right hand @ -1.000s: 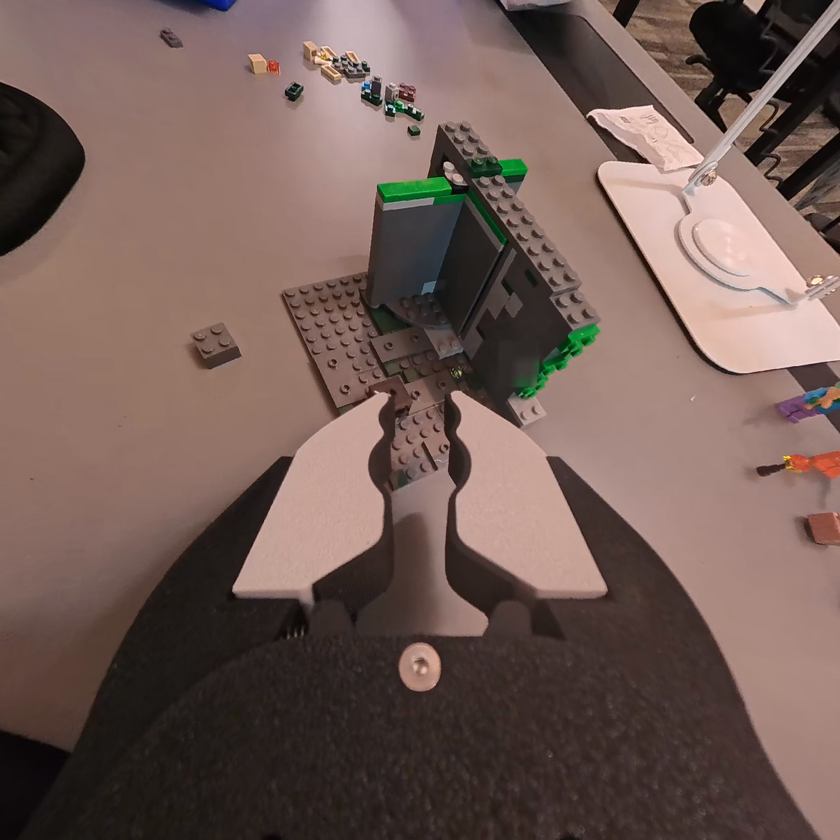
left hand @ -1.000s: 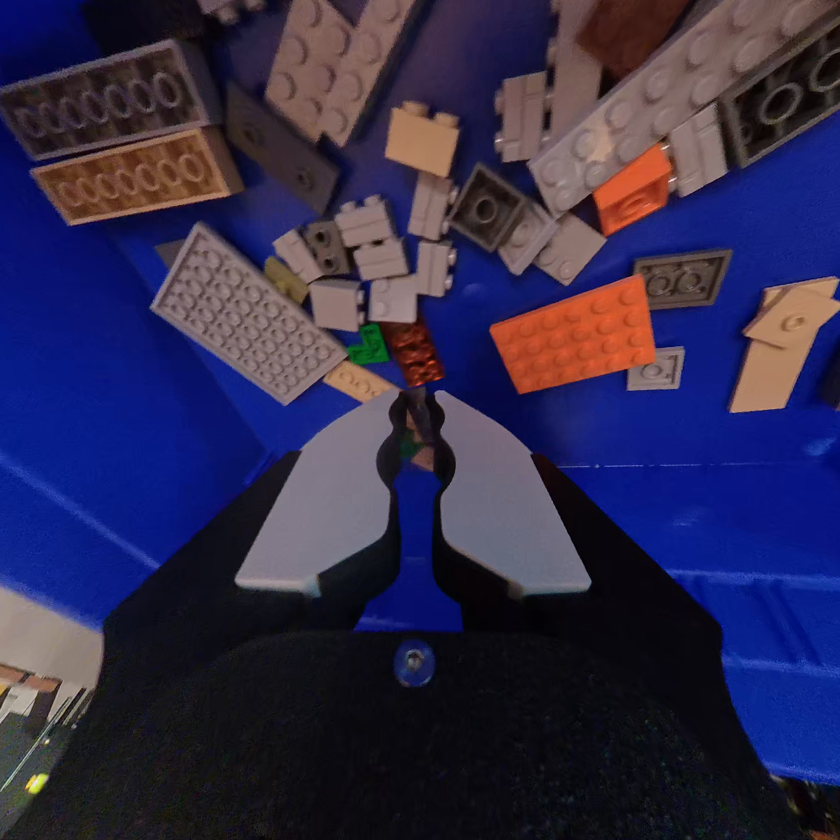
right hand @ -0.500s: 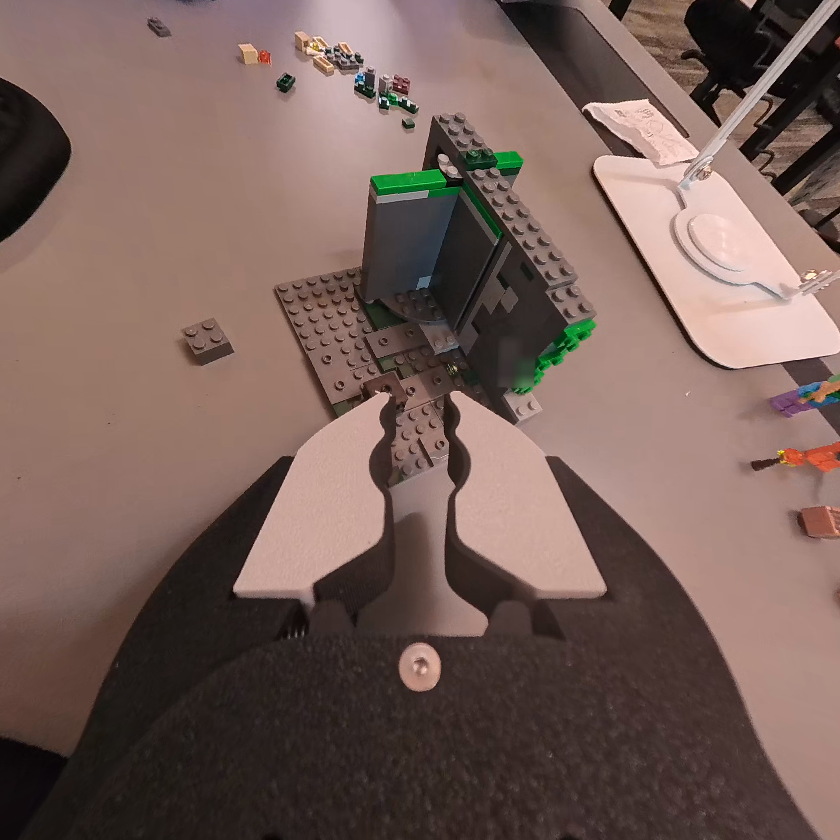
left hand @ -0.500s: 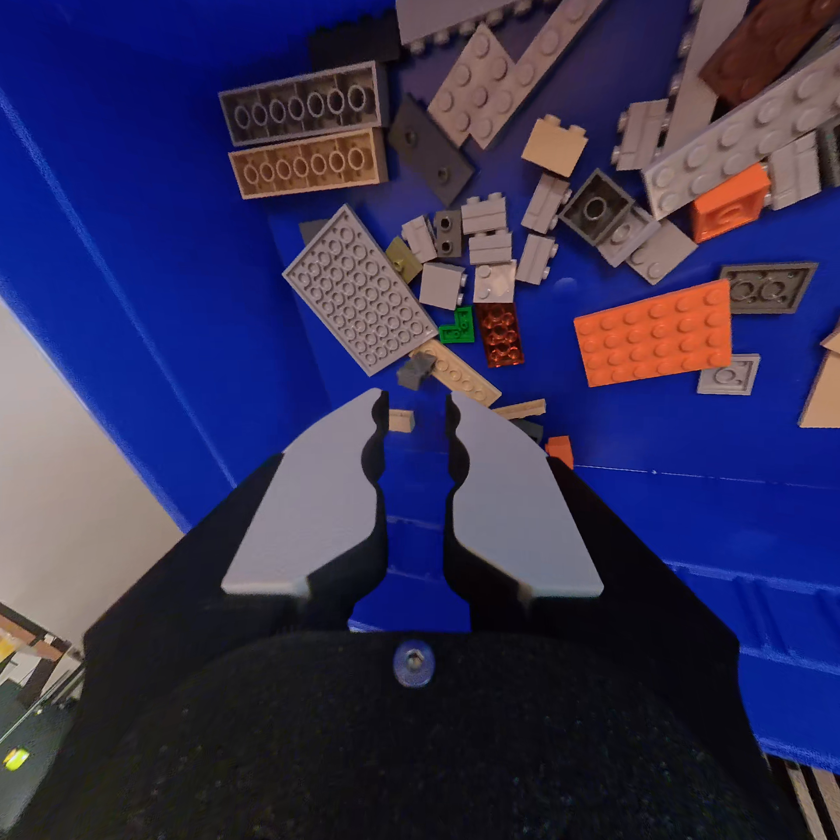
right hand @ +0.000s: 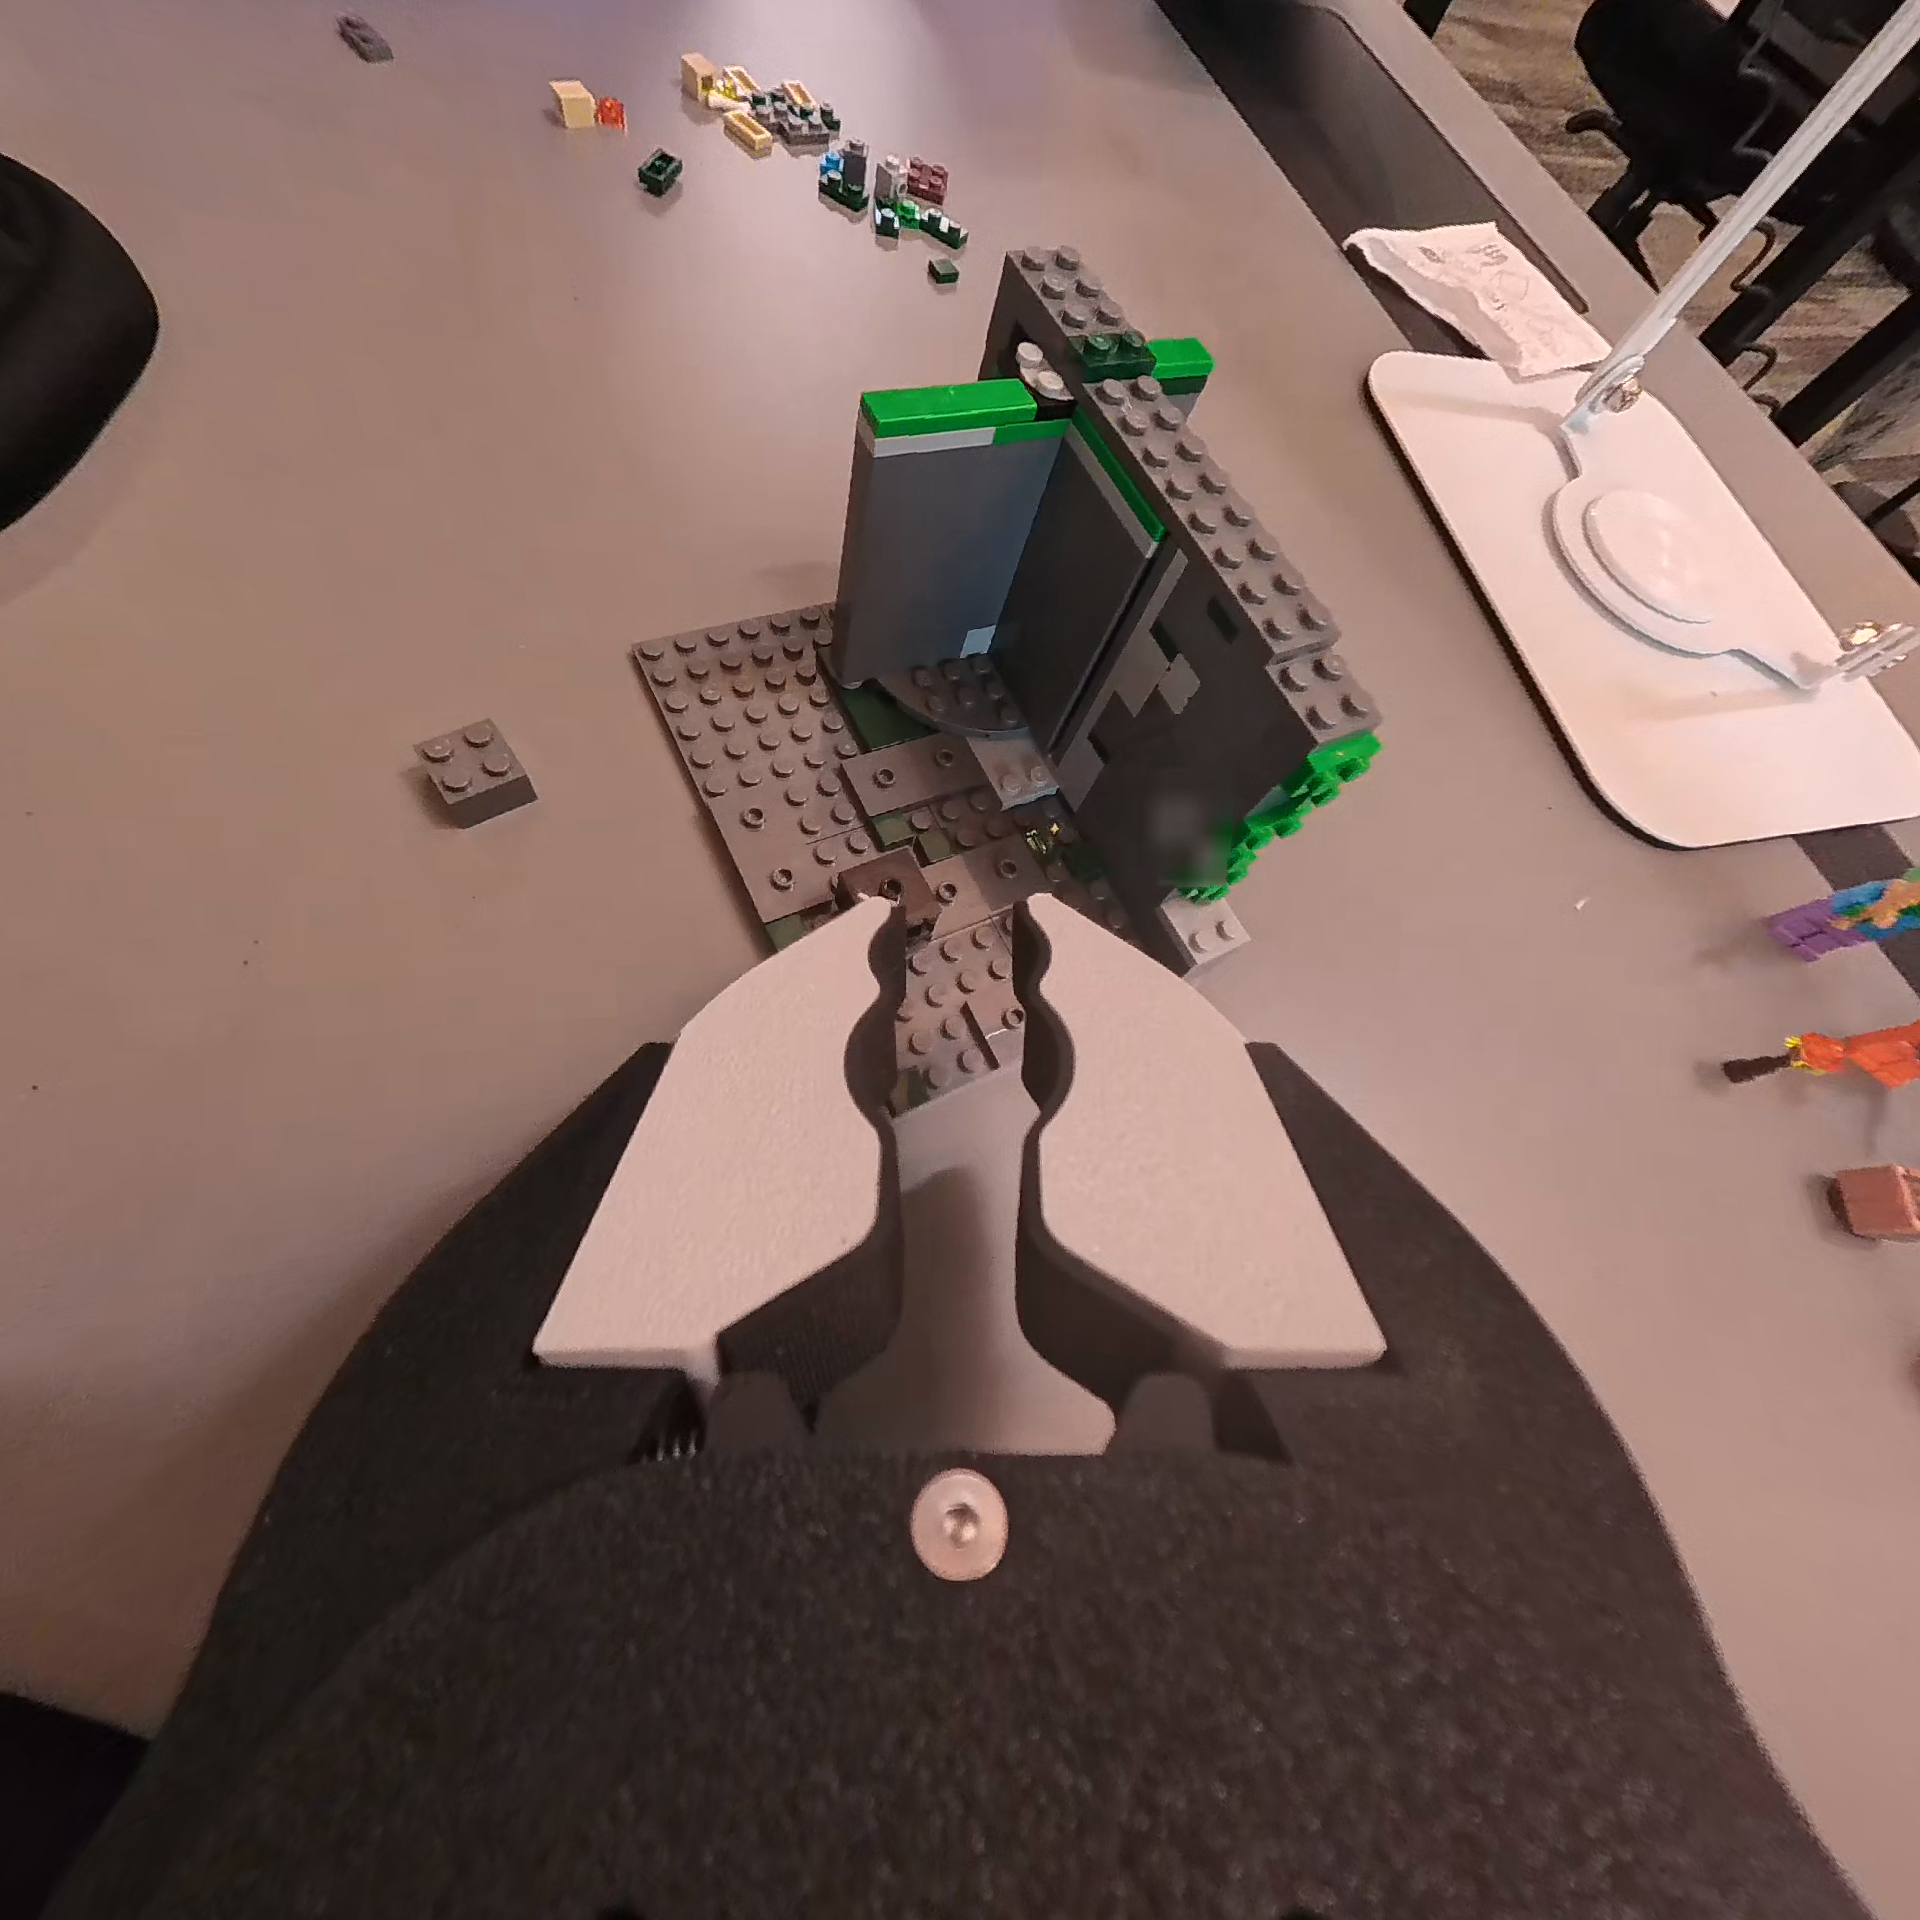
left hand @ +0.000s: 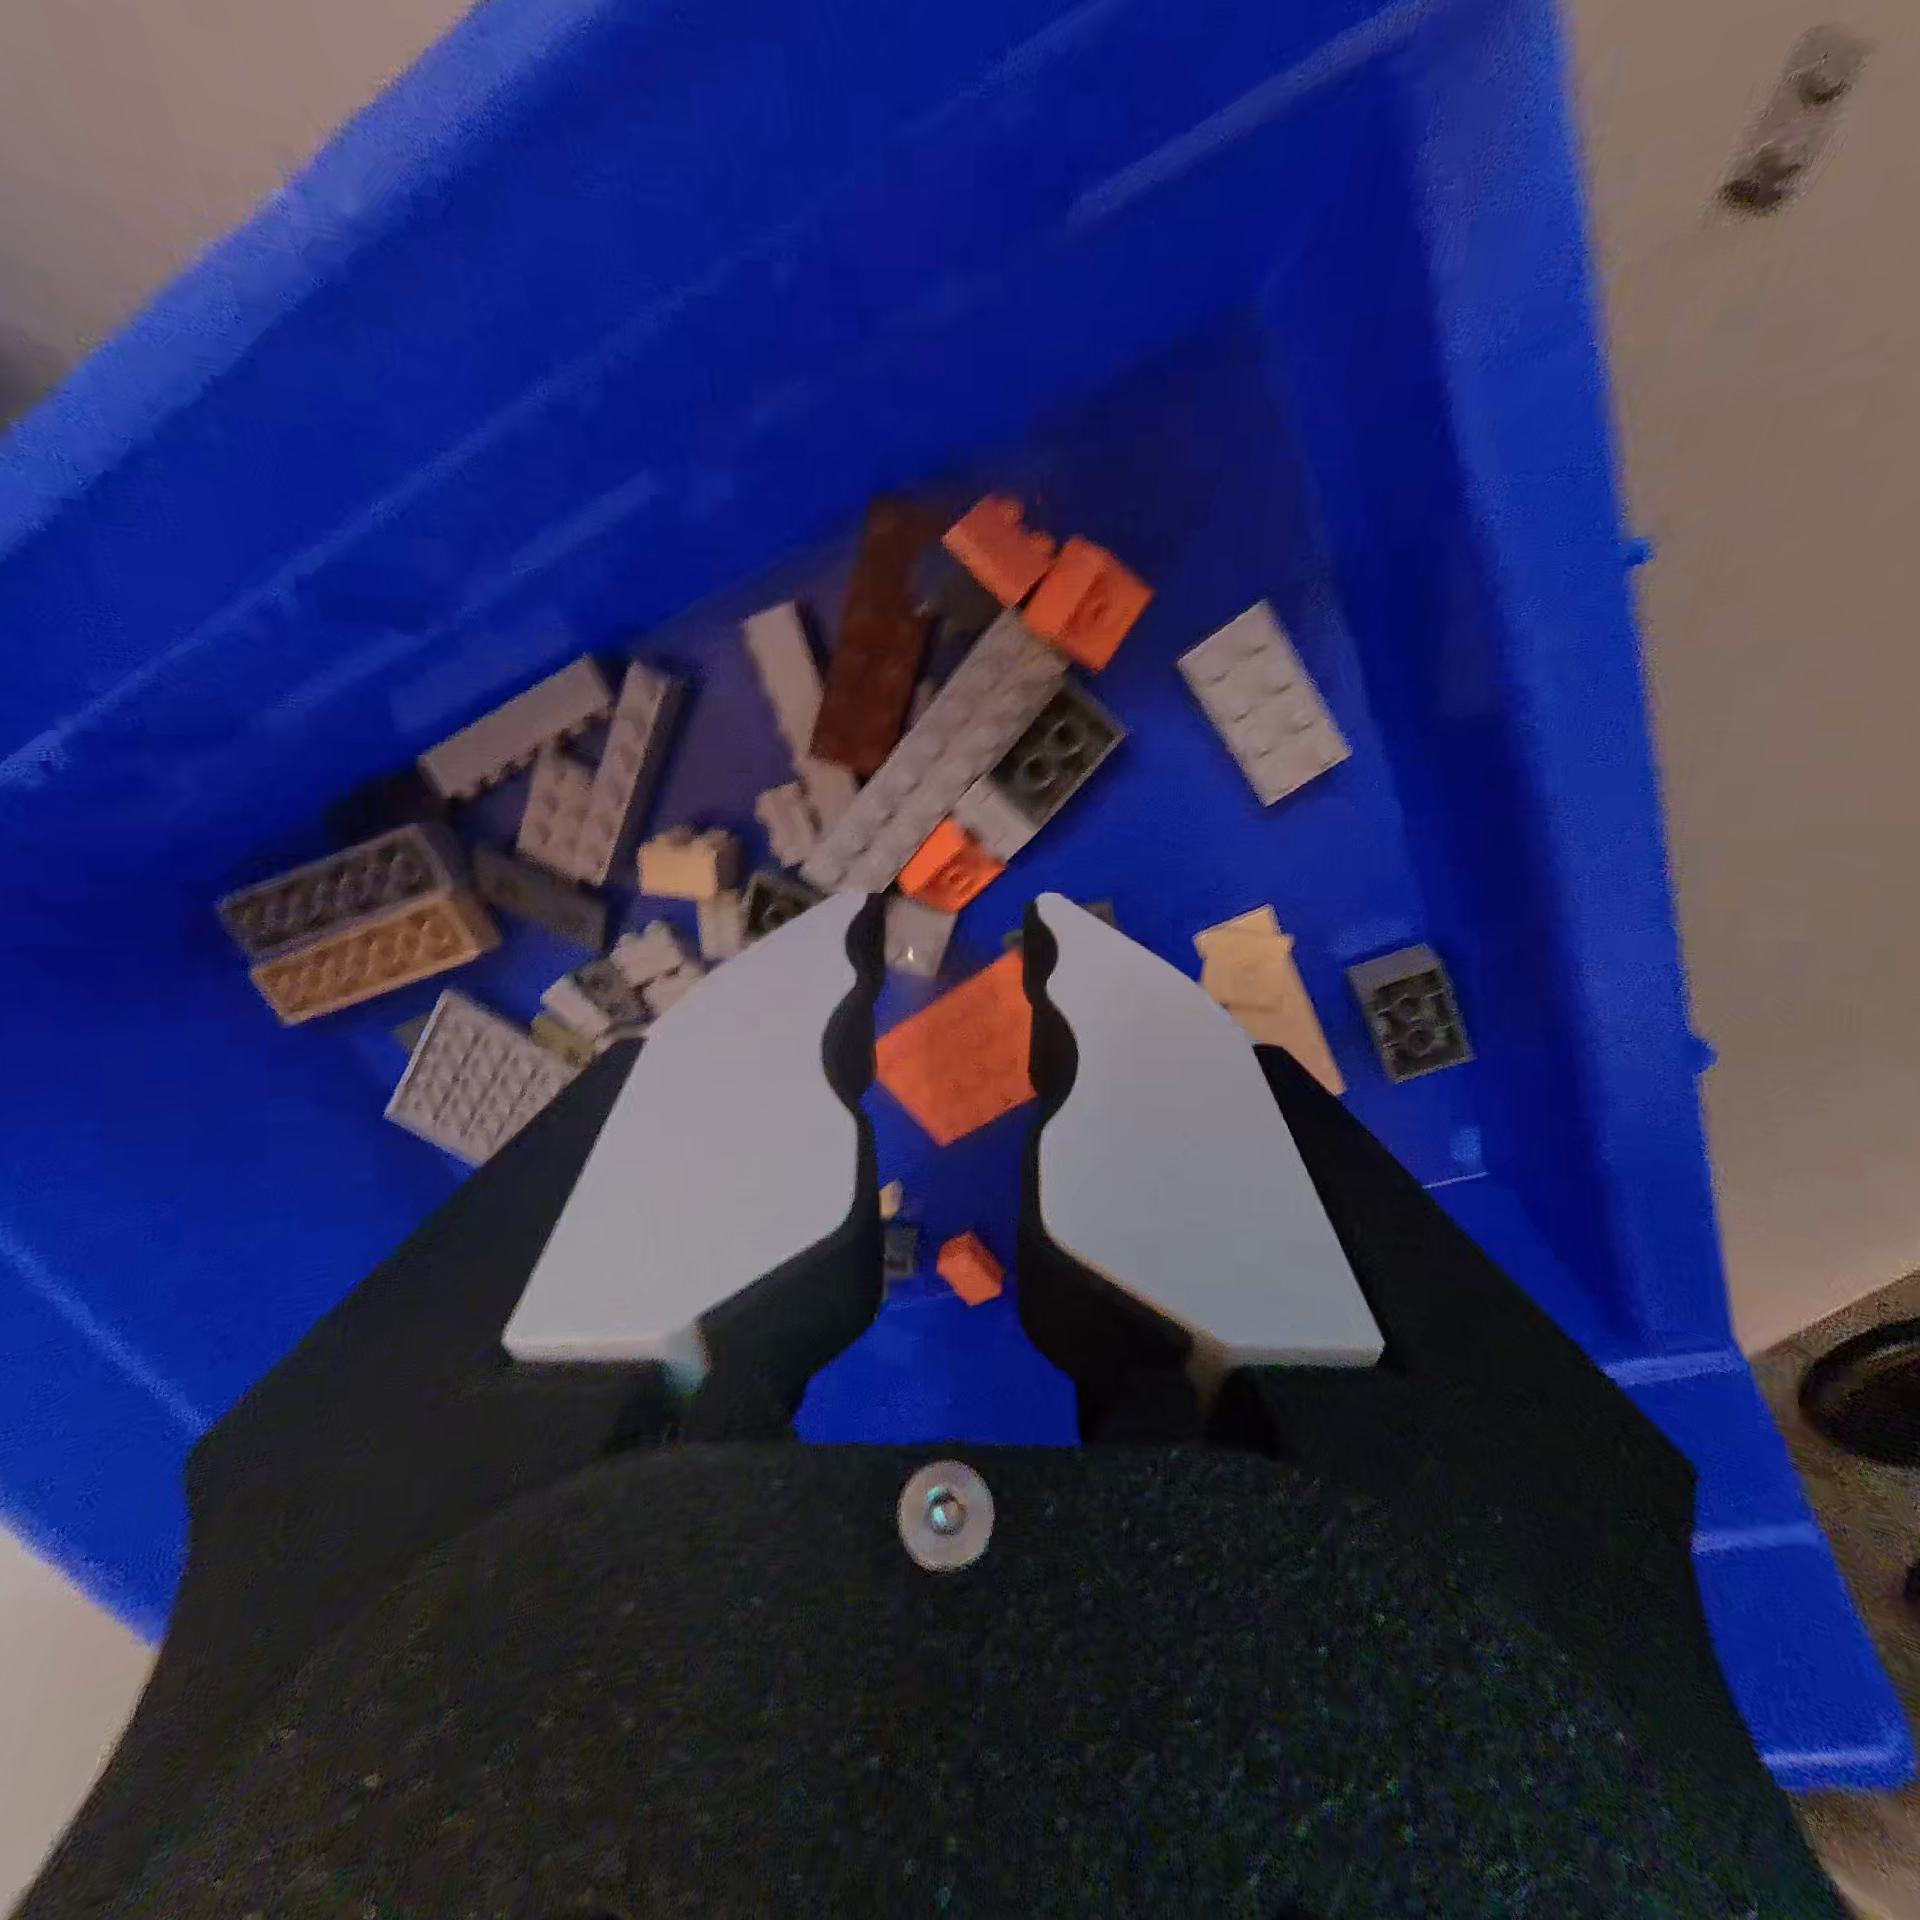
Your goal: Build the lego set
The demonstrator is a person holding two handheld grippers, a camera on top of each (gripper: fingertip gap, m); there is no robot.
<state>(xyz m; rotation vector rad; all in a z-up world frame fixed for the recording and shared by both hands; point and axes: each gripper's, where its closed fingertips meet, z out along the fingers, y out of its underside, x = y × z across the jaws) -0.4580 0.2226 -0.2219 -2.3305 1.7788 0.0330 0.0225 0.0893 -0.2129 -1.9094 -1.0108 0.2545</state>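
Left gripper [left hand: 948,914] is parted and empty above the blue plastic bin [left hand: 416,436], which holds a blurred heap of studded bricks: four orange ones, including a flat orange plate [left hand: 961,1044] between the fingers, the rest grey, tan and brown. Right gripper [right hand: 951,914] is also parted and empty at the 6 o'clock edge of the lego build [right hand: 1049,644], a studded dark-grey baseplate with smooth grey, green-topped walls. One loose grey 2x2 brick [right hand: 476,771] lies at the build's 9 o'clock on the matte grey table [right hand: 312,520].

Dim, motion-blurred left view; right sharp

bins: 1 blue bin [left hand: 416,436] | builds: 1 lego model [right hand: 1049,665] | loose dark 2x2 bricks: 1 [right hand: 476,771] | white pads: 1 [right hand: 1662,623]
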